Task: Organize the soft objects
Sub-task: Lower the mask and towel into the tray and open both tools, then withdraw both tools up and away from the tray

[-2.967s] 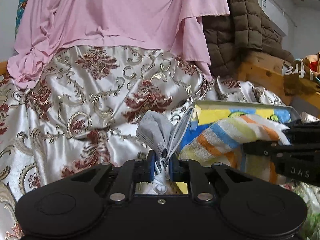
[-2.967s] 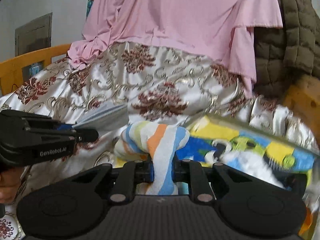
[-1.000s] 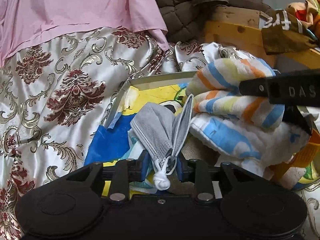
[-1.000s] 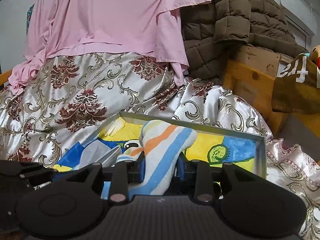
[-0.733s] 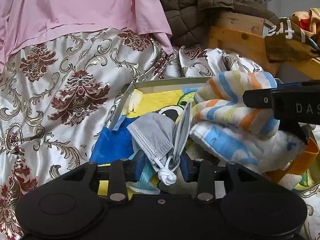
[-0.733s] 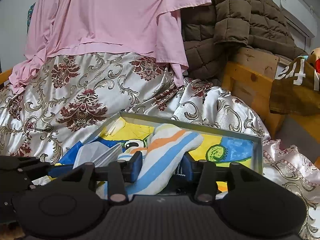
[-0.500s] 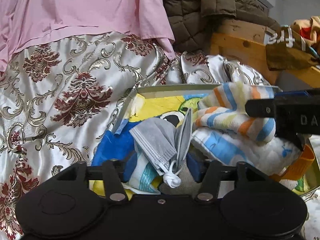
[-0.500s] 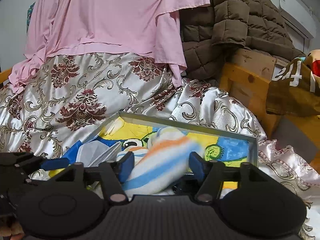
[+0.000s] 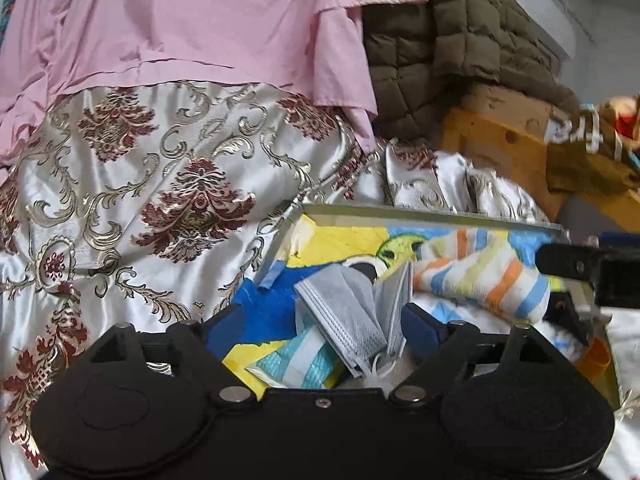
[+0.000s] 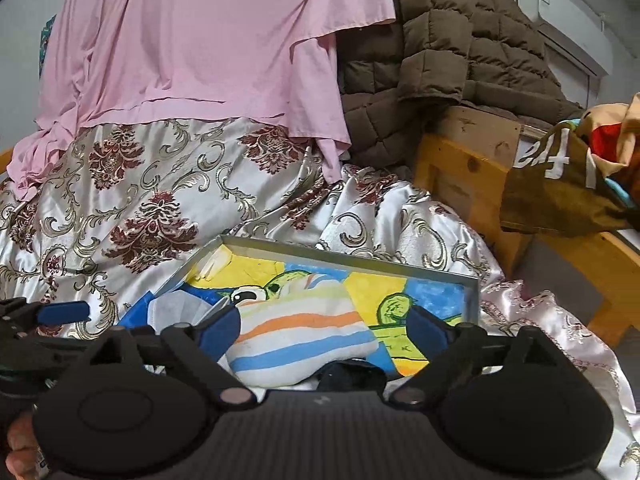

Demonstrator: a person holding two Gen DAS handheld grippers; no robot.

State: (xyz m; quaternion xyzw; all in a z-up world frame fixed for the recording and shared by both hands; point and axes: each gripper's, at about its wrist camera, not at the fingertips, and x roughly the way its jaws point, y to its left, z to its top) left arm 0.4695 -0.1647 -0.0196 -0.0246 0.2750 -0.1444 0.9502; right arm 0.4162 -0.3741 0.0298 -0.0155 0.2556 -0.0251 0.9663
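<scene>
Both grippers spread wide over the tray.
The left gripper (image 9: 322,330) frames a loose grey mask (image 9: 352,316); the right gripper (image 10: 324,334) frames a striped towel (image 10: 300,340), both lying in the tray (image 10: 400,268).

Satin bedspread (image 9: 132,200) with maroon-gold damask covered the bed. Pink garment (image 10: 192,40) and brown quilted jacket (image 10: 460,40) draped behind. Wooden bed frame (image 10: 460,168) at right, white wall unit (image 10: 568,20) above it.
</scene>
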